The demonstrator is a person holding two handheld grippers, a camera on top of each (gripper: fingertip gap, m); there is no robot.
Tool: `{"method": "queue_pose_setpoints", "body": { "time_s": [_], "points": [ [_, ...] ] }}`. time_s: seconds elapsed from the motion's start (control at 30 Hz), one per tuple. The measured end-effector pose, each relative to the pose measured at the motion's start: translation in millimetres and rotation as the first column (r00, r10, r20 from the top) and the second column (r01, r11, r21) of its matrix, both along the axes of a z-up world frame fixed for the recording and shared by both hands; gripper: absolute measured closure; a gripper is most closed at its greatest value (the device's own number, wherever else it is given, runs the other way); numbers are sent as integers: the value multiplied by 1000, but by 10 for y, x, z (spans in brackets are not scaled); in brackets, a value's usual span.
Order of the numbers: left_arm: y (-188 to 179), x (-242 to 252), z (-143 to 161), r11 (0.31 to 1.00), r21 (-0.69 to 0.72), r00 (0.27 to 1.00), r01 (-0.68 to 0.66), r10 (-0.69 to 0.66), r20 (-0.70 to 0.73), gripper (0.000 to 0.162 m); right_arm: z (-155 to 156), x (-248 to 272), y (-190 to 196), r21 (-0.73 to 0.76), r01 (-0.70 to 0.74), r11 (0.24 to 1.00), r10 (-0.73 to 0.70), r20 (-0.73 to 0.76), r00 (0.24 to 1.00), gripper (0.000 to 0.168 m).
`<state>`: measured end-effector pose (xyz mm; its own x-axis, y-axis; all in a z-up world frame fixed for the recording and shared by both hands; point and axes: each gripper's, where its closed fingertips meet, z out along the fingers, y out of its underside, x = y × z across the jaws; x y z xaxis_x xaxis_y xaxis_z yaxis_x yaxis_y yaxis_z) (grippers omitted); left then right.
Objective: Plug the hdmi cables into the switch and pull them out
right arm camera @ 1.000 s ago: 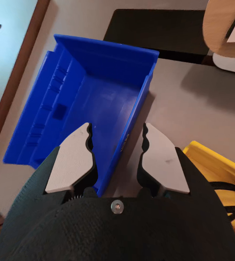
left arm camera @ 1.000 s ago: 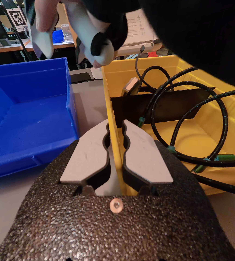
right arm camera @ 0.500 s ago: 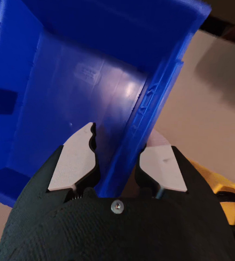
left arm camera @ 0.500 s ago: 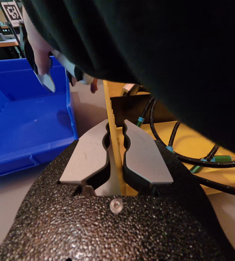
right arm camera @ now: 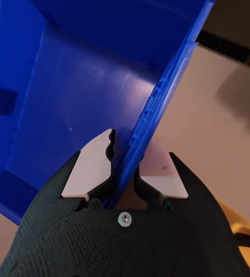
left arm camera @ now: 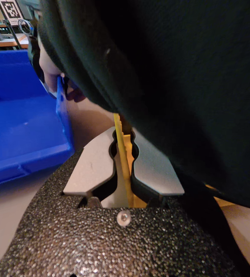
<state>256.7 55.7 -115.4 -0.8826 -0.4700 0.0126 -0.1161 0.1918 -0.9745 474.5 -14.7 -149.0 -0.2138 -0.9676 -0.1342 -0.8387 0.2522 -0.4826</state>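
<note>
My left gripper (left arm camera: pixel 122 133) is shut on the left wall of the yellow bin (left arm camera: pixel 123 161). My right gripper (right arm camera: pixel 131 137) straddles the right wall of the blue bin (right arm camera: pixel 166 93), one finger inside and one outside, closed on it. It also shows far off in the left wrist view (left arm camera: pixel 59 87), on that same blue wall. A black sleeve (left arm camera: pixel 181 75) hides the yellow bin's inside, so the switch is out of sight. Only a bit of black cable (right arm camera: pixel 249 238) shows in the yellow bin's corner (right arm camera: pixel 241 224).
The blue bin (left arm camera: pixel 23 119) looks empty and stands left of the yellow bin on a grey table (right arm camera: pixel 196 119), with a narrow strip of table between them. A black-and-white marker board (left arm camera: pixel 11 10) and desks stand far behind.
My right gripper came down over the blue bin's right wall and closed on it. The sleeve swung across the left wrist view and covered the cables. My left gripper stayed on the yellow wall.
</note>
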Motion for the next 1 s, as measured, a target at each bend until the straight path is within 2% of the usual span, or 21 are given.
{"method": "queue_pose_setpoints", "body": {
  "time_s": [0.1, 0.17, 0.3, 0.43, 0.53, 0.63, 0.77, 0.9, 1.0],
  "points": [
    [7, 9, -1, 1000, -9, 1000, 2, -2, -17, 147, 404, 28, -221, -76, -83, 994, 85, 19, 996, 142],
    [20, 34, 0, 1000, -14, 1000, -13, 13, -26, 149, 794, -14, -480, -108, -107, 988, 113, 53, 992, 142],
    [41, 75, -4, 998, 12, 998, -60, 59, 14, 156, 1689, -249, -1139, -60, -31, 998, 42, 186, 982, 143],
    [65, 102, -5, 995, 58, 992, -76, 70, 105, 156, 2498, -838, -1915, -99, 53, 994, -20, 311, 950, 144],
    [79, 122, -3, 995, 69, 989, -76, 67, 133, 156, 2671, -1562, -2480, -97, 97, 991, -64, 299, 952, 144],
    [116, 182, 1, 994, 77, 985, -78, 65, 159, 155, 2418, -2424, -3026, -113, 141, 983, -114, 223, 968, 144],
    [239, 342, 5, 992, 80, 981, -102, 86, 176, 153, 1586, -3586, -3620, -112, 240, 964, -230, 93, 969, 143],
    [500, 657, 17, 978, 87, 962, -187, 165, 217, 147, 654, -4543, -3901, -22, 326, 945, -327, -46, 944, 142],
    [791, 925, 17, 962, 73, 952, -265, 248, 181, 146, 192, -4984, -3991, 42, 348, 937, -343, -86, 935, 143]
  ]
}}
